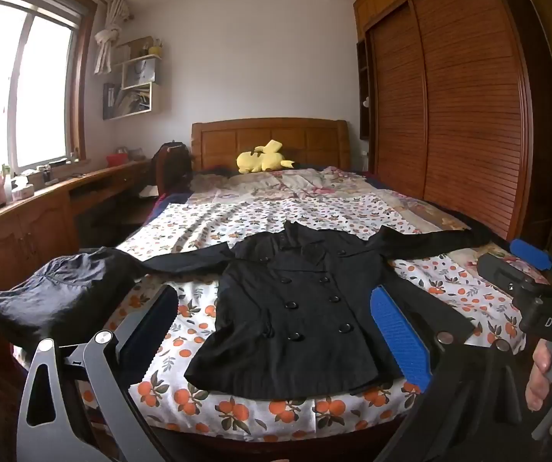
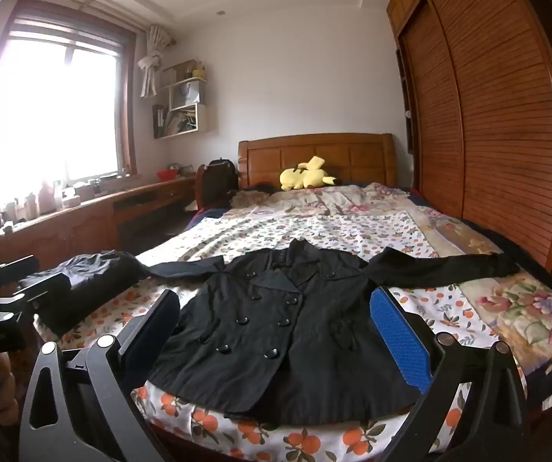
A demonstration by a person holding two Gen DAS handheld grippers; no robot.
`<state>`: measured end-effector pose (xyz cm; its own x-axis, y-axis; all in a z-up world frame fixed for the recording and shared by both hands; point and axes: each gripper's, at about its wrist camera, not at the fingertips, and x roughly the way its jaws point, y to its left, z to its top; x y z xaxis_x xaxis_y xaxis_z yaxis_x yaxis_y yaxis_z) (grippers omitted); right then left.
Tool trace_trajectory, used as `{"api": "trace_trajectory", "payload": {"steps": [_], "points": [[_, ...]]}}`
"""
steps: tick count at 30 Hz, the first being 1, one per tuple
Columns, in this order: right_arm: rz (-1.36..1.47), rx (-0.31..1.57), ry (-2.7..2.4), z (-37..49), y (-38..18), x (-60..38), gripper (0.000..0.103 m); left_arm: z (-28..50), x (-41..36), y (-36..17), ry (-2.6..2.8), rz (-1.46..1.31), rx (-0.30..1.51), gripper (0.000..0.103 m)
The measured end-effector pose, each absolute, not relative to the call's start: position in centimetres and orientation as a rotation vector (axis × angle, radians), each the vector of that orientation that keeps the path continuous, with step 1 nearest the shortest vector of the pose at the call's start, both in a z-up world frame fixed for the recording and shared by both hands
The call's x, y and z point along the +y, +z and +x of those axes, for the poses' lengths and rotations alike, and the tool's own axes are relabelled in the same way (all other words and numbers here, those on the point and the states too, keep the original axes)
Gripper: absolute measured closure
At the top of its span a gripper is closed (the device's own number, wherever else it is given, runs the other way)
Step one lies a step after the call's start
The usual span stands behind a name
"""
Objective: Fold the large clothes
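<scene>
A black double-breasted coat (image 1: 295,300) lies flat and face up on the bed, buttons showing, both sleeves spread out sideways. Its hem is at the near edge of the bed. My left gripper (image 1: 274,289) hovers in front of the hem, open wide, with nothing between its dark and blue fingers. The right gripper (image 2: 276,292) is likewise open and empty, over the coat (image 2: 276,327) near its hem. Each gripper shows at the edge of the other's view, held by a hand (image 1: 549,365).
A folded dark garment (image 1: 60,292) sits on the bed's near left corner. A yellow plush toy (image 1: 262,156) lies by the wooden headboard (image 1: 272,134). A slatted wardrobe (image 2: 487,134) lines the right side, and a cluttered wooden desk (image 2: 94,208) runs under the window.
</scene>
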<state>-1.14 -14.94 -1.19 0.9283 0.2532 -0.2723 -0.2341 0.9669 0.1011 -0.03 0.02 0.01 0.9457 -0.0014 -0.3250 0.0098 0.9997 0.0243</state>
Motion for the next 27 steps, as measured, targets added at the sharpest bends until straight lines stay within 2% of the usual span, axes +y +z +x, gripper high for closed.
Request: {"api": "trace_trajectory", "payload": {"steps": [27], "points": [[0.063, 0.280, 0.250, -1.24, -1.21, -14.92, 0.007, 0.00, -0.02, 0.00, -0.004, 0.035, 0.338, 0.002]]}}
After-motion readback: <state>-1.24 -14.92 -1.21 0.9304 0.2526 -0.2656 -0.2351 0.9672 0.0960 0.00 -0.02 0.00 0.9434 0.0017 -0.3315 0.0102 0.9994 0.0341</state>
